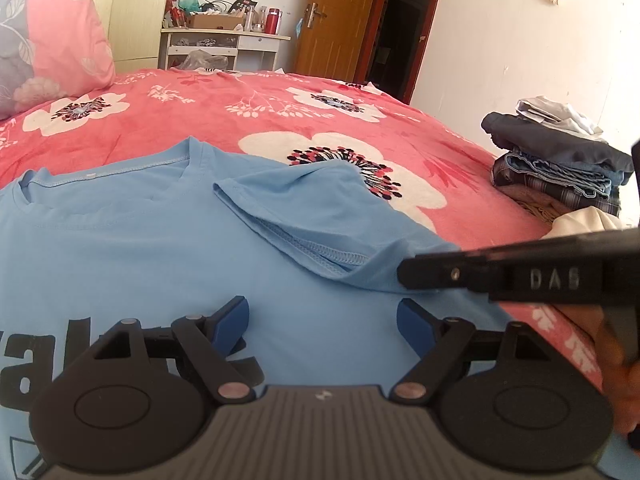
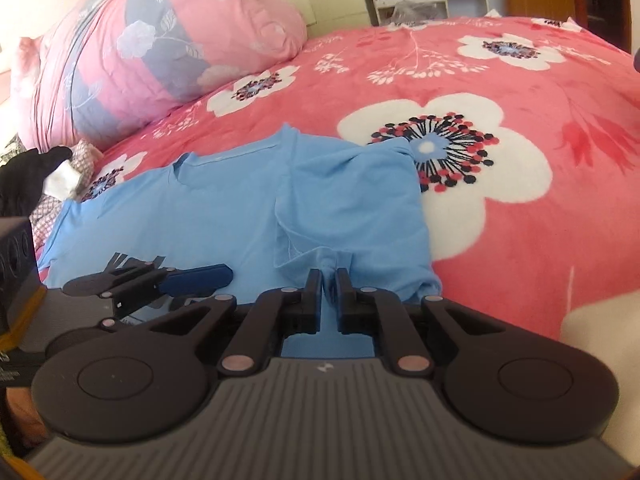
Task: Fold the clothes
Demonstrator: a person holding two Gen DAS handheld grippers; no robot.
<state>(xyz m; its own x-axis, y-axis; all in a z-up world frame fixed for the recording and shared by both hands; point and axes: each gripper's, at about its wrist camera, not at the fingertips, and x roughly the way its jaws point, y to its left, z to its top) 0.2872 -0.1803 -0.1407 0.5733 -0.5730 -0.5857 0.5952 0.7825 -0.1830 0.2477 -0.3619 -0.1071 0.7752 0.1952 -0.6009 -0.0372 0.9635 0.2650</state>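
Light blue cotton fills the lower left of both views: a blue T-shirt (image 1: 132, 248) lies spread flat on the bed, its neckline toward the upper left of the left wrist frame and black printed letters showing at the lower left edge. One sleeve (image 1: 316, 216) is folded inward over the chest, its stitched hem running diagonally through the frame's centre.

In the right wrist view the right gripper (image 2: 329, 280) sits at lower centre with its fingers drawn together on a pinched ridge of the shirt's fabric at the edge of the folded sleeve; blue cloth shows in the narrow slit between them. In the left wrist view the same gripper enters from the right edge as a dark bar lettered "DAS", its tip on the bunched shirt edge at centre right.

The left gripper (image 1: 322, 316) occupies the lower centre of its own frame, its blue-padded fingers (image 1: 232, 316) standing wide apart above the shirt's front with nothing between them. In the right wrist view it appears at lower left, over the printed letters.

Beneath the shirt is a coral-pink blanket (image 1: 224, 128) with large white flowers. A pink and grey pillow (image 2: 160, 48) rests at the upper left of the right wrist frame. A stack of folded clothes (image 1: 560, 156) sits at the bed's edge at the right of the left wrist frame, well apart from the shirt.
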